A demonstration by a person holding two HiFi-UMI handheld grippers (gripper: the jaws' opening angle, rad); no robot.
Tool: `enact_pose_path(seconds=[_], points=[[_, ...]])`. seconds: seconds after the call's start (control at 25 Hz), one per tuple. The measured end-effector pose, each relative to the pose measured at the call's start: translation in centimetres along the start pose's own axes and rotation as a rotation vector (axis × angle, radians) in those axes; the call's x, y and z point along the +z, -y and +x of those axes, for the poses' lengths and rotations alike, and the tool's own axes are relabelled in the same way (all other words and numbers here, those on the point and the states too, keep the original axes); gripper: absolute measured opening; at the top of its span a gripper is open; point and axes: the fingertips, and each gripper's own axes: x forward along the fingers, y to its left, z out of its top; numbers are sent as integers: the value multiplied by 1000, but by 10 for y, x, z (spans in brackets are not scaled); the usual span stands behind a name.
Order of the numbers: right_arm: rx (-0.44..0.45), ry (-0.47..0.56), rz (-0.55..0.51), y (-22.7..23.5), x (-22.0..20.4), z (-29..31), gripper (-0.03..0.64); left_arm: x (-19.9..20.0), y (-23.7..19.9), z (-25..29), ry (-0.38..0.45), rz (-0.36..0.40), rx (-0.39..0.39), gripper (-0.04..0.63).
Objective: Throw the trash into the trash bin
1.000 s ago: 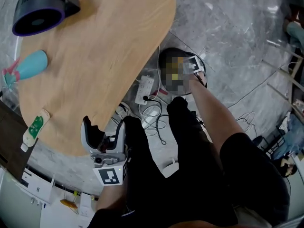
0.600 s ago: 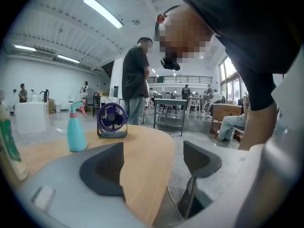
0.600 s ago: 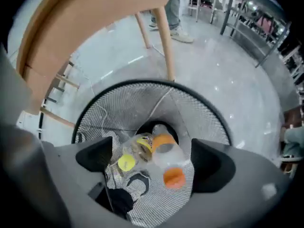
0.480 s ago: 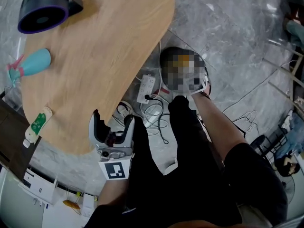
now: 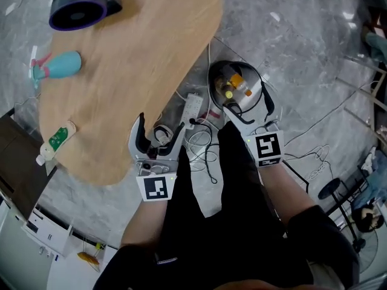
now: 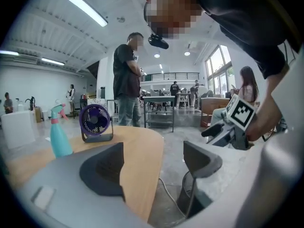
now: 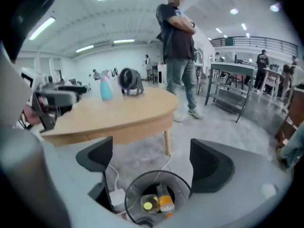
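The black trash bin stands on the floor beside the wooden table. Inside it lie an orange-labelled bottle and a yellow-capped piece. My right gripper hangs above the bin's near rim. Its jaws have just been opening and now stand wide with nothing between them. In its own view the right gripper looks down into the bin. My left gripper is open and empty at the table's near edge; in its own view the left gripper frames the table edge.
On the table are a teal spray bottle, a purple fan and a green-and-white tube. A power strip and loose cables lie on the floor beside the bin. A person stands beyond the table.
The right gripper has lifted up out of the bin and drawn back toward me, with its jaws wider. The left gripper has shifted slightly toward the bin.
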Motion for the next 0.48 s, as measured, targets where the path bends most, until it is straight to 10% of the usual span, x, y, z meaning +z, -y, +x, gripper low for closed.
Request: enact_pose_path(seconds=[0.48], points=[[227,408,47,-139,173,-36,479,34,-108,-115,126,-66,253,399]])
